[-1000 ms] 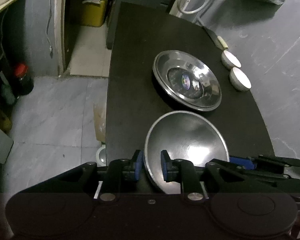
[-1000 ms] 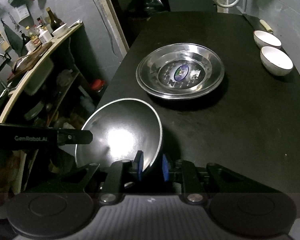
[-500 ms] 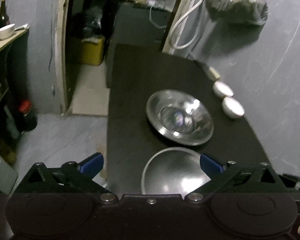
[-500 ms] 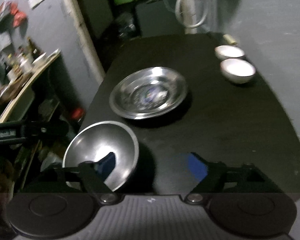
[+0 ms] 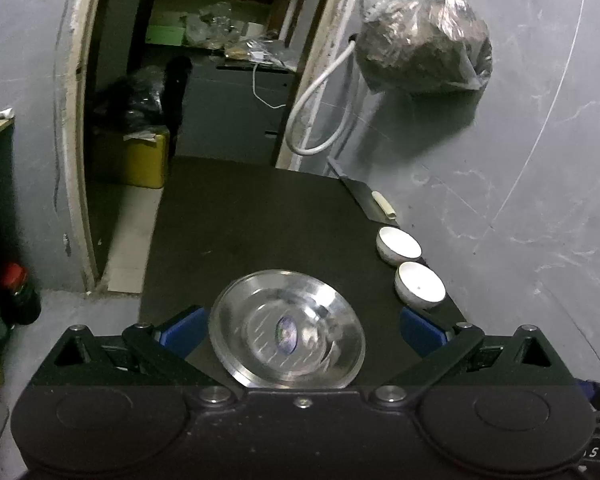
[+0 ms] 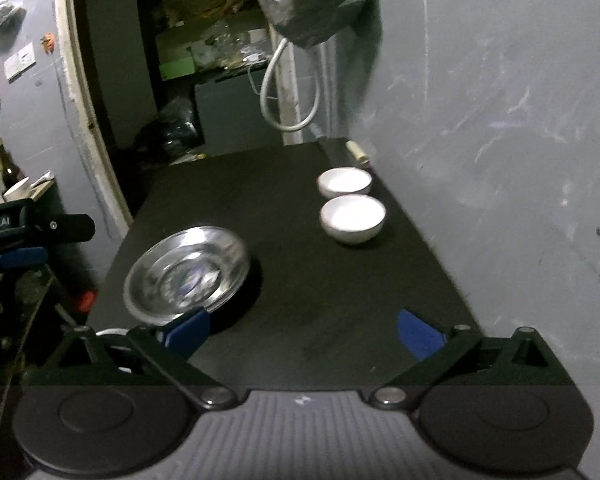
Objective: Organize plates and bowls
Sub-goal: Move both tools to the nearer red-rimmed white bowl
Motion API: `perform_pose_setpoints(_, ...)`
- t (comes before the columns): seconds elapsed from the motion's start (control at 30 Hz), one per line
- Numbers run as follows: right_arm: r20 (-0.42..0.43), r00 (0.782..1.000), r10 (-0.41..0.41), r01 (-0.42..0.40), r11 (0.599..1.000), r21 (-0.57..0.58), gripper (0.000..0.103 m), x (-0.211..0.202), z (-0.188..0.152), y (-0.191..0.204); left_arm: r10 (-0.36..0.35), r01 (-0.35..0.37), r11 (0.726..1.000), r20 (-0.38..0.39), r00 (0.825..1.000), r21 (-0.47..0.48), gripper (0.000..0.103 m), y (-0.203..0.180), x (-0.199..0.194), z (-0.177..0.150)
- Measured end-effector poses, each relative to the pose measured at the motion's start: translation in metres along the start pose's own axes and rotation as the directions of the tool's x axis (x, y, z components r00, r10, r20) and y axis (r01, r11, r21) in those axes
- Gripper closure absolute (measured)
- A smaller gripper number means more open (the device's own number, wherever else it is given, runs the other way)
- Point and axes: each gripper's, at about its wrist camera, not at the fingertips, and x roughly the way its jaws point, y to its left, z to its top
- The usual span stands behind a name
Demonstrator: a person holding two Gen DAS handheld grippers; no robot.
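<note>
Left tongs (image 5: pixel 300 330) are spread empty, right tongs (image 6: pixel 302 334) are opening empty, above the benched steel plates (image 5: pixel 287 328)

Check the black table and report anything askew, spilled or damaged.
Nothing stands out. The steel plates sit flat on the black table, and the two white bowls stand upright by the wall side, apart from each other. A knife lies along the far edge. No spill or breakage shows.
</note>
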Motion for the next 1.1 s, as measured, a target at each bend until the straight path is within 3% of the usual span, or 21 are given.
perform_pose_setpoints(0.3,0.004,1.0,-0.008,0.008,1.0,0.016,0.0,0.058,0.052,-0.037,0.028,-0.028,1.0,-0.09,0.996,-0.005,0.001,-0.033,0.08,0.036)
perform_pose_setpoints(0.53,-0.036,0.999,-0.029,0.032,0.996,0.081,0.002,0.119,0.07,-0.063,0.039,-0.038,0.999,-0.193,0.98,0.007,0.001,-0.065,0.164,0.057)
perform_pose_setpoints(0.6,-0.046,0.998,-0.031,0.036,0.992,0.119,0.013,0.137,0.072,-0.07,0.038,-0.032,0.999,-0.22,0.975,0.033,0.001,-0.075,0.187,0.061)
perform_pose_setpoints(0.93,-0.106,0.993,-0.042,0.062,0.981,0.187,0.032,0.204,0.071,-0.09,-0.006,0.042,0.994,-0.343,0.939,0.1,0.001,-0.101,0.261,0.056)
perform_pose_setpoints(1.1,-0.133,0.991,-0.035,0.061,0.979,0.197,0.045,0.221,0.075,-0.094,0.031,0.033,0.987,-0.382,0.924,0.158,0.011,-0.112,0.282,0.052)
